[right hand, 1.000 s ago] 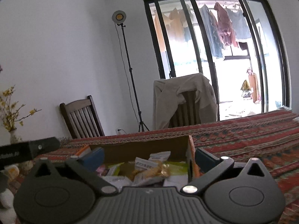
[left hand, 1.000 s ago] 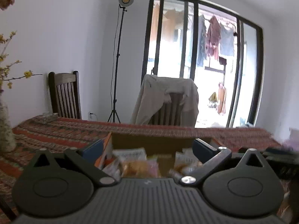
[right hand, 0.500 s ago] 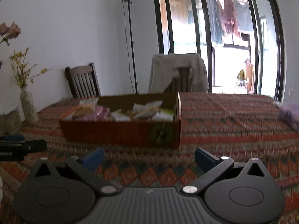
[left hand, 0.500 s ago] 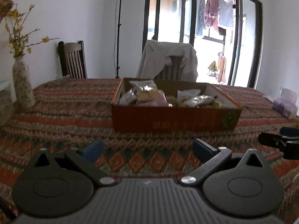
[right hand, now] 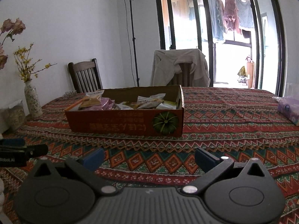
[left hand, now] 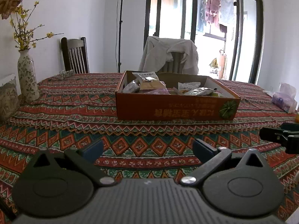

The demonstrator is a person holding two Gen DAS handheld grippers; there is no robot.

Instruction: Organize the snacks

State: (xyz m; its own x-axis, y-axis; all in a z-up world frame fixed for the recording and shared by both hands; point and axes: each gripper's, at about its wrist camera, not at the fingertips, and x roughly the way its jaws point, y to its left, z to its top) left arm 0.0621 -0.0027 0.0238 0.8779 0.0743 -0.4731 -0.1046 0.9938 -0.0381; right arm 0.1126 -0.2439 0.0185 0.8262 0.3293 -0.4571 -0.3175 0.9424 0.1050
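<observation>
On the table point(left hand: 56, 115), under a red, green and orange zigzag-patterned cloth, a floral ceramic vase point(left hand: 27, 78) with yellow-blossom twigs stands at the far left edge. Right of it, a dark wooden chair point(left hand: 75, 56) sits behind the table against the white wall. Near the middle of the table rests an open orange cardboard box point(left hand: 175, 108) printed with a green pumpkin, and inside it lie several snack packets point(left hand: 149, 84), silver, tan and purple, heaped mostly toward its left end. Behind the box, a second chair draped with a pale jacket point(left hand: 168, 56) stands before the dark-framed glass doors. At the far right a purple plastic bag point(left hand: 285, 99) lies on the cloth.

The left tool point(left hand: 147, 148) hangs low over the near cloth, its 2 blue-padded fingers spread wide with nothing between them. The right tool point(right hand: 149, 155) hangs just beside it, likewise spread wide and empty, well short of the box.
</observation>
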